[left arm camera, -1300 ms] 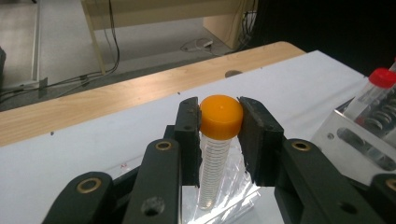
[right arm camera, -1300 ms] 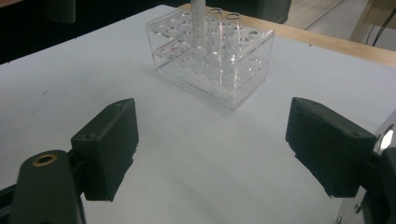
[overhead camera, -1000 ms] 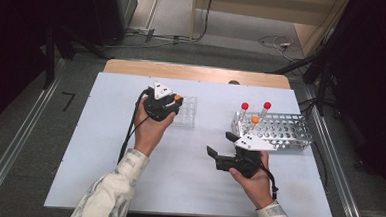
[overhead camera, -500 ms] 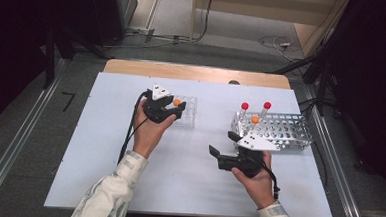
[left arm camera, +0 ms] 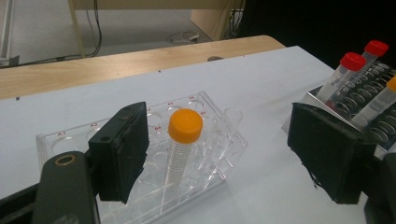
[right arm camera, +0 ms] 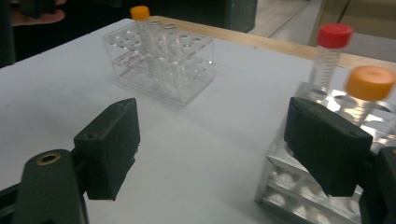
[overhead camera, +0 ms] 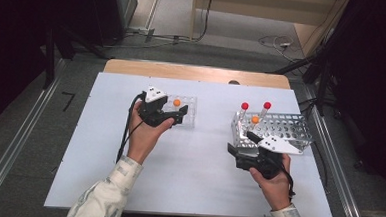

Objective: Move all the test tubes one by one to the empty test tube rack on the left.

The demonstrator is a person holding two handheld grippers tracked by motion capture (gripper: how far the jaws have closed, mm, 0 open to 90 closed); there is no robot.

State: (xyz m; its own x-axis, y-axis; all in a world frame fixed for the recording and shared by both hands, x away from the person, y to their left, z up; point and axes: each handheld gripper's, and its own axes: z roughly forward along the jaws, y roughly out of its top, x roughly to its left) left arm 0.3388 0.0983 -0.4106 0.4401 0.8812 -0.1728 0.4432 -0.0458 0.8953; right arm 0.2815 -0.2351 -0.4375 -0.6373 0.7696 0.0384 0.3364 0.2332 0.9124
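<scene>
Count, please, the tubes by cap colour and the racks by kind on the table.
Orange-capped tubes: 2, one in the clear plastic rack at, one in the metal rack at
Red-capped tubes: 2, at and
Clear plastic racks: 1
Metal racks: 1
Total: 6

I work in what looks like a lab test bay. My white worktop [overhead camera: 187,188] carries a clear plastic tube rack [overhead camera: 187,111] with lettered wells and a perforated metal rack [overhead camera: 285,127] holding screw-capped sample tubes [overhead camera: 243,111]. Around it run aluminium frame rails [overhead camera: 8,159], black curtains [overhead camera: 14,39] and loose cables [overhead camera: 277,42] on a grey carpeted floor [overhead camera: 72,77].
</scene>
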